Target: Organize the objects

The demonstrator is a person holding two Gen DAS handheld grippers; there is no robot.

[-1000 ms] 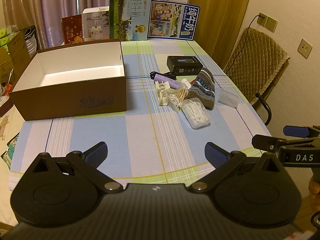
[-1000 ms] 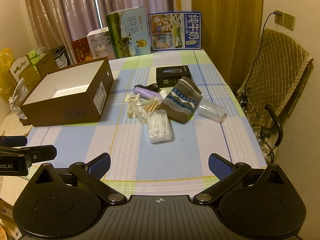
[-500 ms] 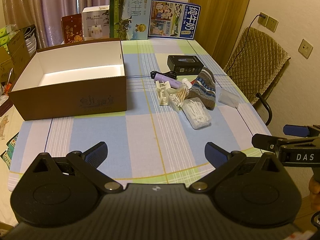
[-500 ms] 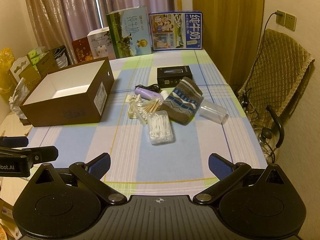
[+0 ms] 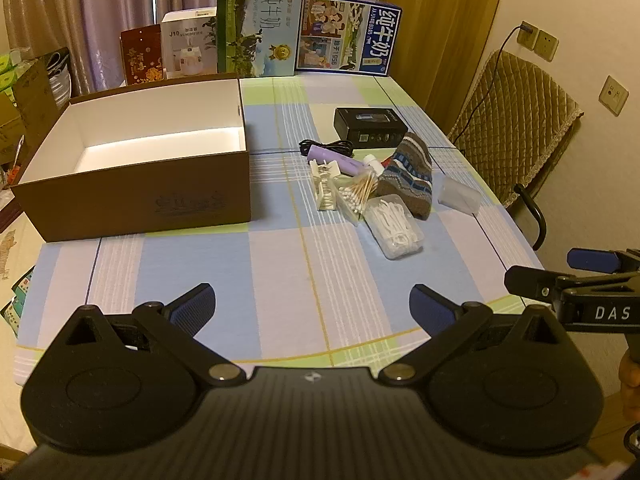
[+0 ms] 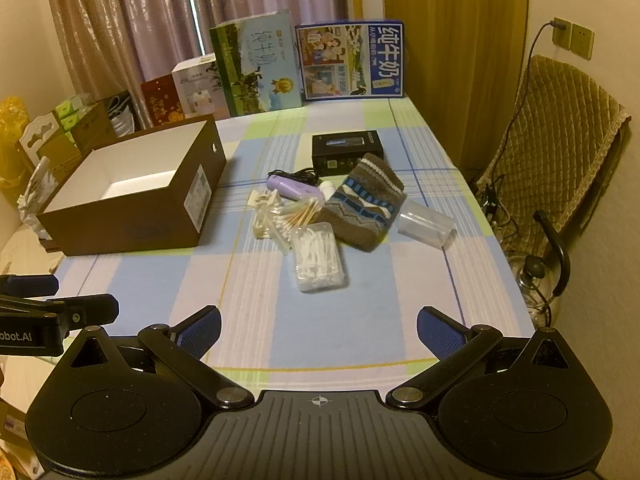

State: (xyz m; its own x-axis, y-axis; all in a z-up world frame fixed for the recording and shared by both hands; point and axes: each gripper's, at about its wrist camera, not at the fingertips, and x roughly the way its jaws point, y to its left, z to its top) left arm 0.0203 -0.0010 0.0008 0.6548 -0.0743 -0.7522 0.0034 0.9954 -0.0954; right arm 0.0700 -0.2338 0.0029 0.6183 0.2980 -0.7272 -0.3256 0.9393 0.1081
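An open brown cardboard box [image 5: 132,196] [image 6: 132,216] with a white inside stands empty on the left of the table. Right of it lies a pile: a clear box of white floss picks [image 5: 394,226] [image 6: 318,260], cotton swabs [image 5: 360,194] [image 6: 298,216], a white clip [image 5: 325,186], a purple device with black cable [image 5: 334,158] [image 6: 294,188], a knitted sock [image 5: 408,178] [image 6: 366,204], a black box [image 5: 370,128] [image 6: 346,148] and a clear cup [image 5: 458,198] [image 6: 426,226]. My left gripper [image 5: 312,308] and right gripper [image 6: 318,326] are both open and empty, above the near table edge.
Milk cartons and boxes [image 5: 258,26] [image 6: 350,64] stand along the far table edge. A padded chair [image 5: 516,128] [image 6: 560,148] stands to the right. Cartons and bags [image 6: 60,136] crowd the floor at left. The checked tablecloth [image 5: 280,264] covers the table.
Both grippers have crept slightly forward toward the table; nothing on the table has moved.
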